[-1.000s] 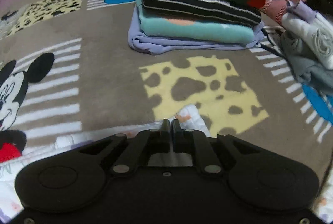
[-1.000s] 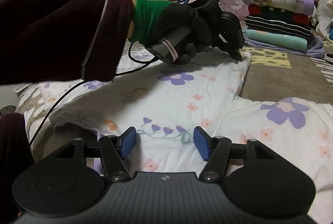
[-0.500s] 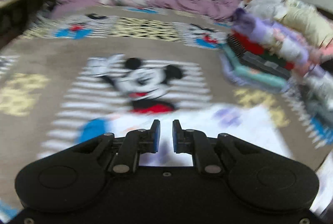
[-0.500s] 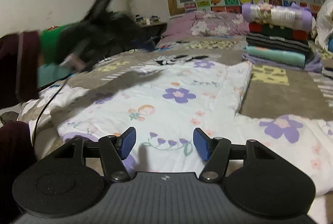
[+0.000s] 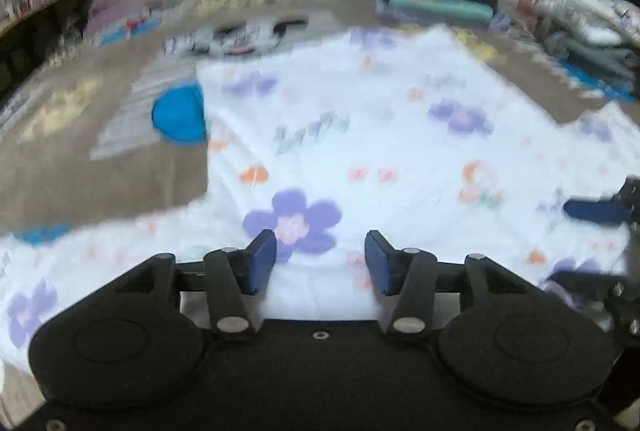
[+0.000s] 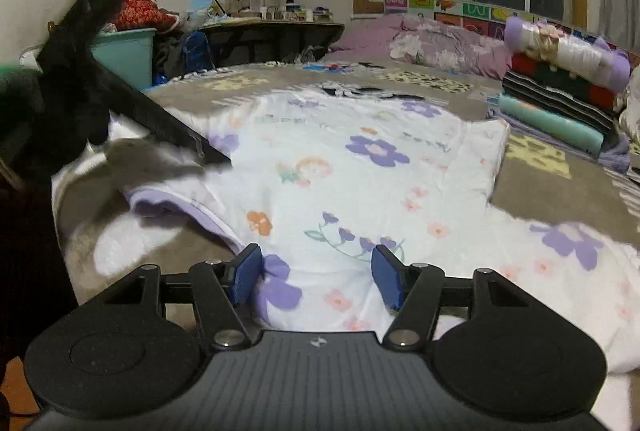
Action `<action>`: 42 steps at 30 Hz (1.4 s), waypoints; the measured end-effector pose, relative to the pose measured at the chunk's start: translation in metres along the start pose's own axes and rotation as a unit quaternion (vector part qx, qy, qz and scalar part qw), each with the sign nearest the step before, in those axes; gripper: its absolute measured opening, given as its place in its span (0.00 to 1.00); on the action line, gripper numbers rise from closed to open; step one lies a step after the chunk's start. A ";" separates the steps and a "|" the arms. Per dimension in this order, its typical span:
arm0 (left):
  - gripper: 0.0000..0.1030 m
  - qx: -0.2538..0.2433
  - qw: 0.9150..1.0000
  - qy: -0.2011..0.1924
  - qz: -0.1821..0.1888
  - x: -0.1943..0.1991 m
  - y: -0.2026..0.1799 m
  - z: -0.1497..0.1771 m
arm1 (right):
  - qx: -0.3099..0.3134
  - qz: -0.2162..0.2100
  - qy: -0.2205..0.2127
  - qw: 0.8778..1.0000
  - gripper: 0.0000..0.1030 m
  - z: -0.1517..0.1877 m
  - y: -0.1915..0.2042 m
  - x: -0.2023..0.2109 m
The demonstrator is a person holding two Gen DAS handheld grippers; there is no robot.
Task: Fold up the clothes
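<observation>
— Both hand-held grippers: how do they stand?

— Left hand-held gripper (image 5: 320, 255) has its blue pads spread wide with nothing between them, hovering over the near part of the white floral garment (image 5: 360, 159). Right hand-held gripper (image 6: 316, 273) is likewise spread, empty, low over the garment's near edge. The left view is blurred, so fine detail there is lost.

— Containers?

— One teal bin (image 6: 124, 51) at the far left against the wall, with a red patterned bundle (image 6: 140, 11) heaped on top of it. What else is inside I cannot tell.

— And the garment itself?

— It lies flat on the brown cartoon-print blanket (image 6: 560, 191) covering the bed. Its long axis runs from near to far in the right wrist view, with a sleeve (image 6: 568, 243) reaching out to the near right. A lilac-trimmed edge (image 6: 176, 203) is turned up at the near left.

— Anything beside it?

— A stack of folded clothes (image 6: 560, 99) sits far right on the blanket, apart from the garment.
</observation>
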State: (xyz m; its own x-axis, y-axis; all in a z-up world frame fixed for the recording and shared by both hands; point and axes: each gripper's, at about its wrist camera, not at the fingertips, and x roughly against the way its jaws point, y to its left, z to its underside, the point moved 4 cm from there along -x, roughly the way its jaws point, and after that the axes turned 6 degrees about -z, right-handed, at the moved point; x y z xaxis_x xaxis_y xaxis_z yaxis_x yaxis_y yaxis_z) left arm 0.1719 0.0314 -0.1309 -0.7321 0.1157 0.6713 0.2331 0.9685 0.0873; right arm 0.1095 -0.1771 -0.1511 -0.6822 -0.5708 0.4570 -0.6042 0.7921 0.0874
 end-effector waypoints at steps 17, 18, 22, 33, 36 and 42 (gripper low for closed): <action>0.55 0.183 0.978 0.037 0.087 -0.141 0.145 -0.112 | -0.085 0.014 -0.019 0.996 0.59 -0.117 -0.107 -0.019; 0.55 0.190 0.976 0.039 0.100 -0.148 0.148 -0.111 | -0.092 0.010 -0.016 0.996 0.59 -0.127 -0.118 -0.028; 0.55 0.222 0.960 0.048 0.165 -0.171 0.155 -0.113 | -0.085 0.005 0.018 0.996 0.59 -0.152 -0.152 -0.074; 0.06 0.089 0.934 -0.131 0.322 -0.096 0.123 -0.112 | -0.096 -0.010 0.068 0.993 0.59 -0.145 -0.164 -0.154; 0.06 -0.014 0.914 -0.180 0.364 -0.057 0.095 -0.104 | -0.147 -0.025 0.047 0.988 0.59 -0.146 -0.173 -0.154; 0.06 -0.176 0.892 -0.175 0.378 -0.033 0.049 -0.081 | -0.278 -0.028 -0.029 0.960 0.59 -0.145 -0.207 -0.133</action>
State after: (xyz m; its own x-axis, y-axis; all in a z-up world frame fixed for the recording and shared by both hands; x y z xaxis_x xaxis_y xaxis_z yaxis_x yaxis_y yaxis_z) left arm 0.2596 0.0574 -0.0894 -0.4208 0.8278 0.3709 0.8864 0.4622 -0.0259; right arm 0.3852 -0.2341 -0.1019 -0.6862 -0.6146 0.3891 -0.3390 0.7435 0.5765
